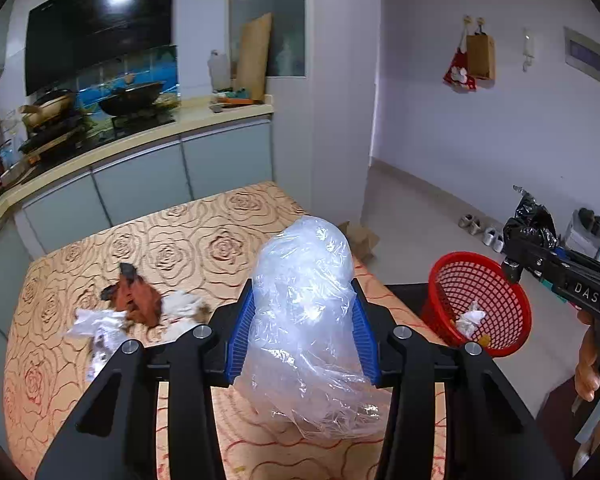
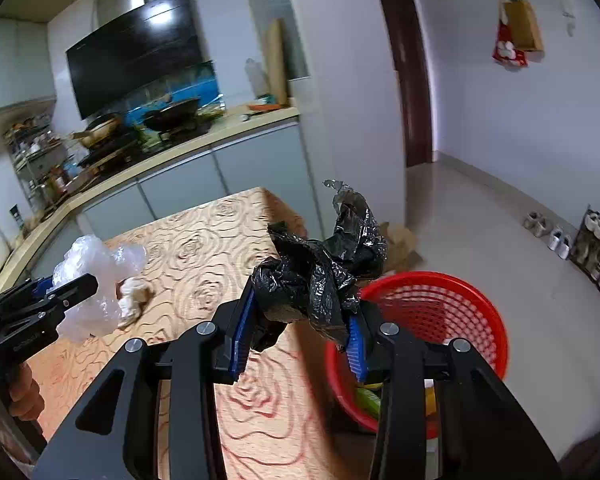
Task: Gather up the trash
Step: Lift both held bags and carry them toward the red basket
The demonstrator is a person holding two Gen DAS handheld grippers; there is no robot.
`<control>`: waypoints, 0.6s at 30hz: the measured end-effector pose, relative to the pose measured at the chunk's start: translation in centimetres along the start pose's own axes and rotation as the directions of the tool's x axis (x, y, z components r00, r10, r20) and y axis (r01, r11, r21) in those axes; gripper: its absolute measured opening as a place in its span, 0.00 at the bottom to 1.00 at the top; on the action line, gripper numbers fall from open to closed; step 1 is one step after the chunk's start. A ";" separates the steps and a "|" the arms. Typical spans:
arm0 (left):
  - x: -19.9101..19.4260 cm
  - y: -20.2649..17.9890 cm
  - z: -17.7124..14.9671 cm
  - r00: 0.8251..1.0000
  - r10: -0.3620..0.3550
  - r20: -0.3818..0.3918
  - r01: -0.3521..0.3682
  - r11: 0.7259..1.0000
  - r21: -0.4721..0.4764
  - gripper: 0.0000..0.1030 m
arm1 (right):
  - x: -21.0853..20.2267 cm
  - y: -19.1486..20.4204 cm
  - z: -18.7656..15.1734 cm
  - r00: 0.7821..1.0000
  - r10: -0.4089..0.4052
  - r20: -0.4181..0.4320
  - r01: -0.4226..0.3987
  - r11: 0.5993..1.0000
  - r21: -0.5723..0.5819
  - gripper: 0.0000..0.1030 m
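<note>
My left gripper is shut on a crumpled clear plastic bag and holds it above the table. My right gripper is shut on a crumpled black plastic bag at the table's right edge, beside the red mesh basket. The basket stands to the right of the table and holds a few scraps. Brown and white scraps and crumpled paper lie on the table's left part. In the right wrist view the left gripper and clear bag show at left.
The table has a beige rose-patterned cloth. A kitchen counter with pans and a stove runs behind it. A cardboard piece lies on the floor past the table. Shoes line the far wall.
</note>
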State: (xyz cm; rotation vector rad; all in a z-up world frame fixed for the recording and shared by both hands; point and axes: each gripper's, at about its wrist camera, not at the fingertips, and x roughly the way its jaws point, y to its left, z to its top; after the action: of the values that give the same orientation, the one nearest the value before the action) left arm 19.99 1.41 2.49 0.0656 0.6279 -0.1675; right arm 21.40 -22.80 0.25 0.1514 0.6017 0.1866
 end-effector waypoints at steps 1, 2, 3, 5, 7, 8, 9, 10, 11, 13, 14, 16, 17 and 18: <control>0.3 -0.4 0.1 1.000 -0.009 -0.003 0.009 1.000 0.004 0.42 | 0.0 -0.5 0.0 1.000 -0.008 0.000 0.008 1.000 0.006 0.37; 0.7 -1.1 0.3 1.000 -0.022 -0.005 0.022 1.000 0.012 0.42 | -0.1 -0.9 -0.1 1.000 -0.017 -0.001 0.017 1.000 0.011 0.37; 0.9 -1.5 0.4 1.000 -0.029 -0.006 0.029 0.999 0.017 0.42 | -0.1 -1.5 -0.1 1.000 -0.029 -0.001 0.029 0.999 0.016 0.37; 1.6 -2.9 0.8 0.998 -0.057 -0.011 0.057 0.998 0.031 0.42 | -0.3 -2.2 -0.2 0.999 -0.048 0.000 0.048 0.999 0.022 0.37; 2.4 -4.2 1.1 0.996 -0.083 -0.018 0.084 0.996 0.044 0.42 | -0.4 -3.2 -0.2 0.997 -0.073 -0.001 0.073 0.997 0.028 0.37; 2.7 -4.6 1.2 0.995 -0.095 -0.022 0.096 0.994 0.048 0.42 | -0.4 -3.7 -0.3 0.997 -0.082 -0.003 0.082 0.996 0.033 0.37; 3.1 -5.3 1.3 0.993 -0.112 -0.028 0.113 0.992 0.054 0.42 | -0.3 -4.4 -0.4 0.995 -0.095 -0.007 0.096 0.995 0.038 0.37; 3.7 -6.1 1.3 0.991 -0.129 -0.037 0.131 0.990 0.061 0.42 | -0.3 -4.9 -0.4 0.994 -0.107 -0.010 0.108 0.993 0.043 0.37; 4.2 -6.9 1.4 0.989 -0.139 -0.046 0.142 0.987 0.070 0.42 | -0.2 -5.3 -0.4 0.993 -0.115 -0.014 0.115 0.992 0.046 0.37; 5.1 -8.2 1.6 0.986 -0.152 -0.062 0.157 0.984 0.087 0.42 | 0.2 -6.3 -0.7 0.991 -0.131 -0.030 0.133 0.990 0.053 0.37; 5.7 -9.2 1.7 0.984 -0.162 -0.073 0.168 0.981 0.098 0.42 | 0.3 -6.7 -0.9 0.990 -0.139 -0.037 0.140 0.989 0.055 0.37; 6.7 -10.8 1.8 0.979 -0.182 -0.089 0.192 0.974 0.119 0.42 | 0.7 -7.6 -1.3 0.987 -0.150 -0.057 0.153 0.987 0.055 0.37; 7.4 -11.9 1.8 0.975 -0.197 -0.101 0.209 0.969 0.133 0.42 | 0.9 -8.1 -1.5 0.985 -0.159 -0.069 0.163 0.985 0.055 0.37; 7.8 -12.4 1.8 0.973 -0.204 -0.108 0.218 0.966 0.139 0.42 | 1.1 -8.4 -1.6 0.983 -0.164 -0.075 0.169 0.984 0.056 0.37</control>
State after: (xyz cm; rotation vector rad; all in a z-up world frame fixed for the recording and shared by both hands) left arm 25.10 -12.05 -0.77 0.1531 0.7145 -0.4205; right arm 22.46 -30.55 -3.27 0.1541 0.6877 0.0110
